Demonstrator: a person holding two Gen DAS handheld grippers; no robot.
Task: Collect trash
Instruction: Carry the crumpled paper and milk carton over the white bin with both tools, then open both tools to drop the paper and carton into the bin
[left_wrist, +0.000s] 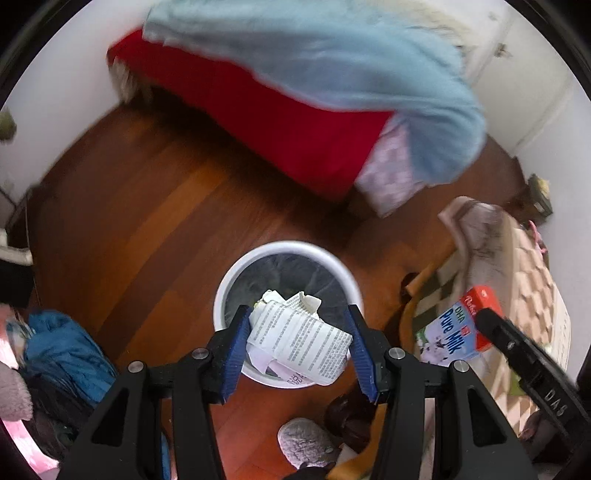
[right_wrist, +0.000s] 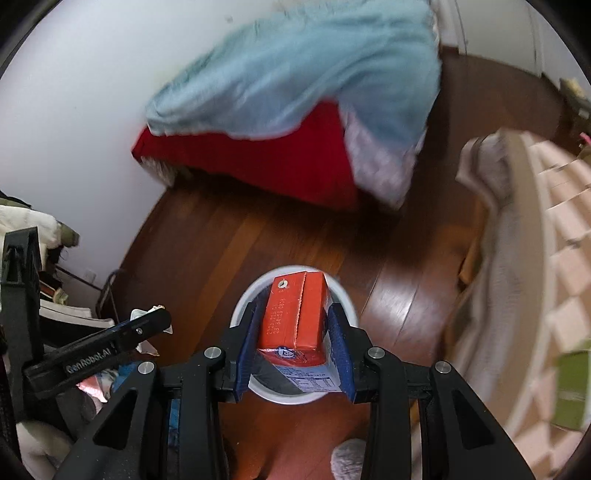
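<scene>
Left wrist view: milk carton (left_wrist: 458, 325) reads "DHA Pure Milk".

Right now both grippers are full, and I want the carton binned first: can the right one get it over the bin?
Probably yes: the right gripper holds the milk carton above the open bin, nothing between.
</scene>
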